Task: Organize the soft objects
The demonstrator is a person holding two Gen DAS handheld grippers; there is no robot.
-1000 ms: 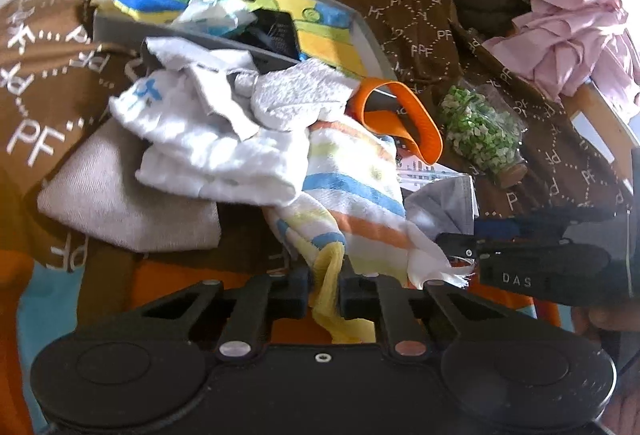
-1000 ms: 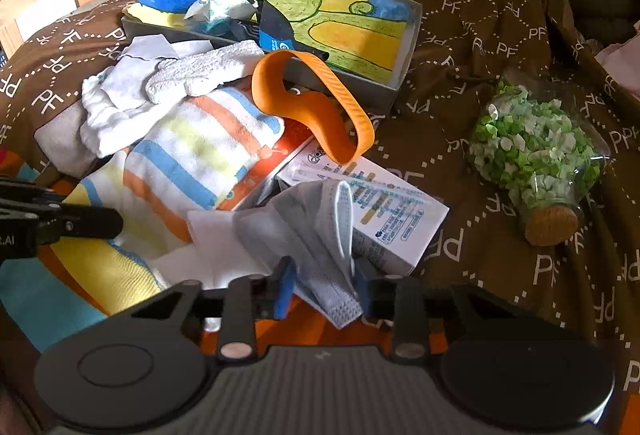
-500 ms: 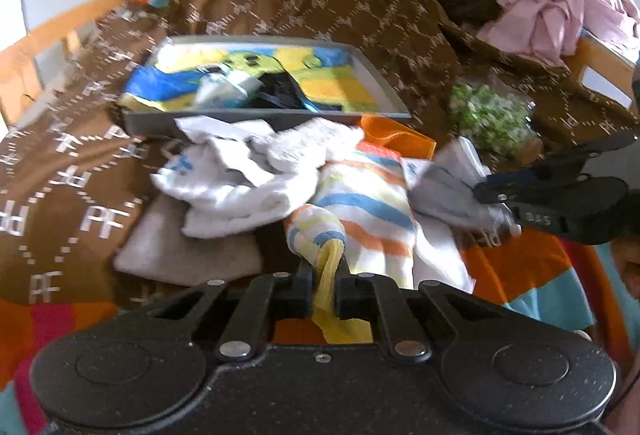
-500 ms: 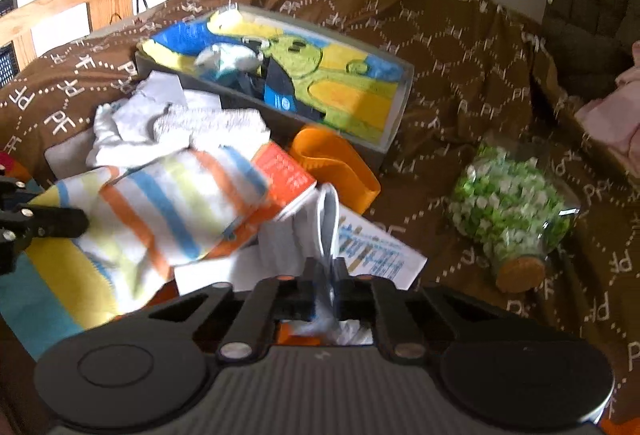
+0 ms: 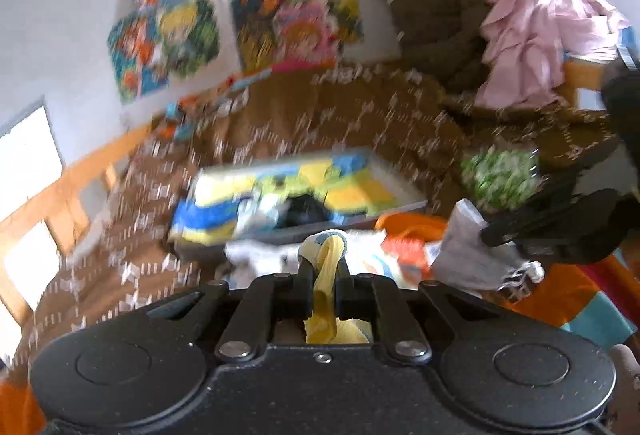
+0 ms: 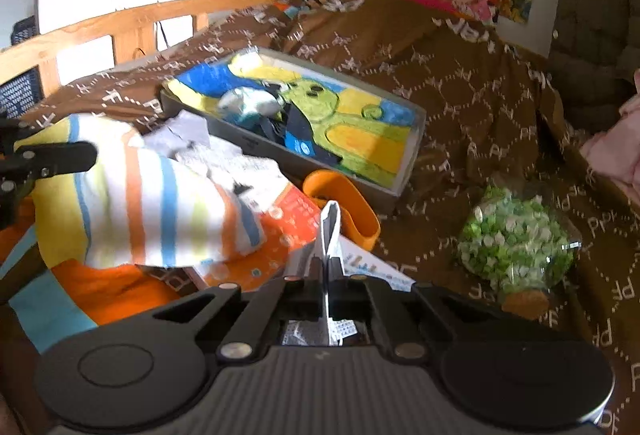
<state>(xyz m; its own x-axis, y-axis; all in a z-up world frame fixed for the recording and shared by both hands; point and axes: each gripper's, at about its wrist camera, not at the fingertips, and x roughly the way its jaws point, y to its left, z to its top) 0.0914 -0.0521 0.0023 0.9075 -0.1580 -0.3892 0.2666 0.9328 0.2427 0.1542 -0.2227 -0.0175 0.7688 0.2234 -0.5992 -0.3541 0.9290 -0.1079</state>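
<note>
My left gripper [image 5: 323, 267] is shut on the yellow end of a striped towel [image 5: 326, 277]; in the right wrist view the towel [image 6: 152, 207] hangs lifted above the bed. My right gripper [image 6: 324, 265] is shut on a grey face mask [image 6: 330, 231]; in the left wrist view the mask [image 5: 468, 255] hangs from it at the right. A grey tray [image 6: 412, 151] with a colourful cartoon lining holds a few small items, behind both grippers. White cloths [image 6: 224, 155] lie by the tray's near wall.
An orange band [image 6: 344, 203], a red-orange packet [image 6: 288, 231] and a white box [image 6: 372, 267] lie in front of the tray. A bag of green pieces [image 6: 516, 243] lies to the right. A wooden bed rail [image 6: 120, 23] stands to the left. Pink clothing [image 5: 540, 35] hangs far right.
Both grippers have risen and tilted up, lifting the striped towel and the grey mask off the bed. The left view is now motion-blurred.
</note>
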